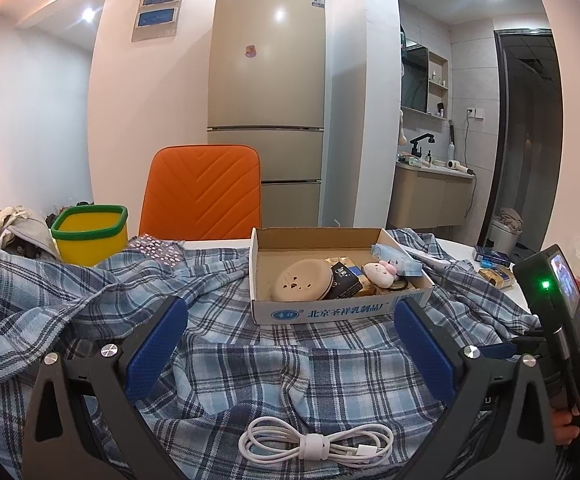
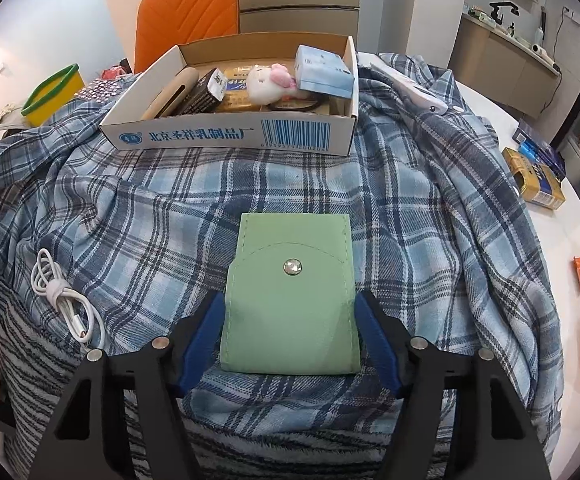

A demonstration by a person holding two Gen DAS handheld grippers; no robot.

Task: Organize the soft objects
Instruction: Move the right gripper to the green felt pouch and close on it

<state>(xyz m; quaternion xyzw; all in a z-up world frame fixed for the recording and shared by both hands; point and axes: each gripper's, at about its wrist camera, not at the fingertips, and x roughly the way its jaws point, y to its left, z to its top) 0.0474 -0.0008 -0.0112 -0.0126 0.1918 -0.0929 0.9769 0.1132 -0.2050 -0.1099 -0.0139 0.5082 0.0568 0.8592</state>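
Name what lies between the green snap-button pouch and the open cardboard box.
Only plaid cloth: in the right wrist view nothing else lies between the green snap-button pouch and the open cardboard box.

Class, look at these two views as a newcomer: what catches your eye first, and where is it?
First the mint-green pouch, lying on the plaid cloth between the right gripper pads. Behind it stands an open cardboard box holding a plush toy. The orange chair glows beyond the table.

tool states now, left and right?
Left tool: open, nothing between its pads.
Right tool: pads at both sides of the green pouch; firm grip cannot be told.
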